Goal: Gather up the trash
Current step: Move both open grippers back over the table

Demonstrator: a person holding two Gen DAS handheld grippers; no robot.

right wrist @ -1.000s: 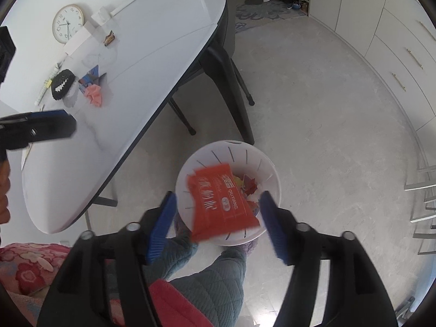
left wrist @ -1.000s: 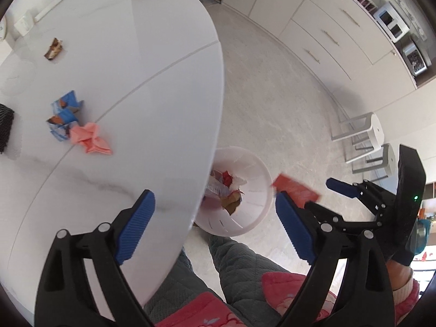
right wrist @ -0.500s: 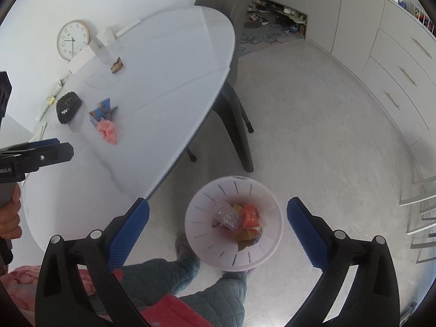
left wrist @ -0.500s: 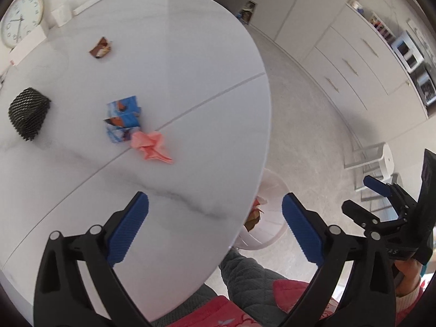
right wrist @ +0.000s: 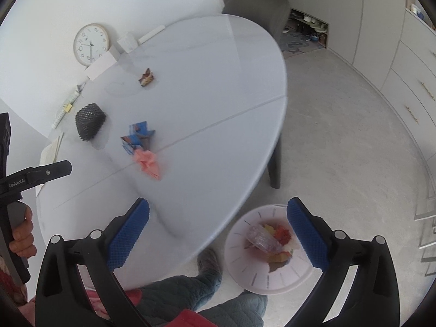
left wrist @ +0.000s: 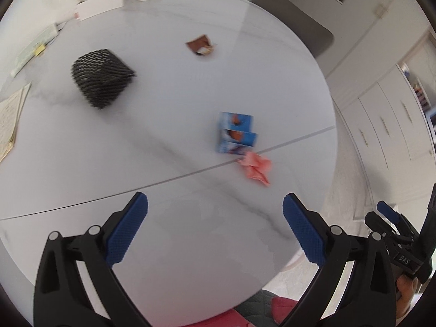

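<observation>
Both tongs are spread wide and carry nothing: the left tongs (left wrist: 215, 229) over the white marble bench (left wrist: 169, 245), the right tongs (right wrist: 218, 231) beside the white plastic bin (right wrist: 245, 269) on the floor. I judge a new pickup comes next. Nearest lies the crumpled pink paper (left wrist: 256, 166), touching the blue folded carton (left wrist: 236, 133); the brown wrapper (left wrist: 201, 45) lies farther.

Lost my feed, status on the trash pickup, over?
Left gripper and right gripper open, empty. Pink wrapper, blue carton, brown wrapper on table. Bin on floor, part filled. Nothing in the way.
</observation>
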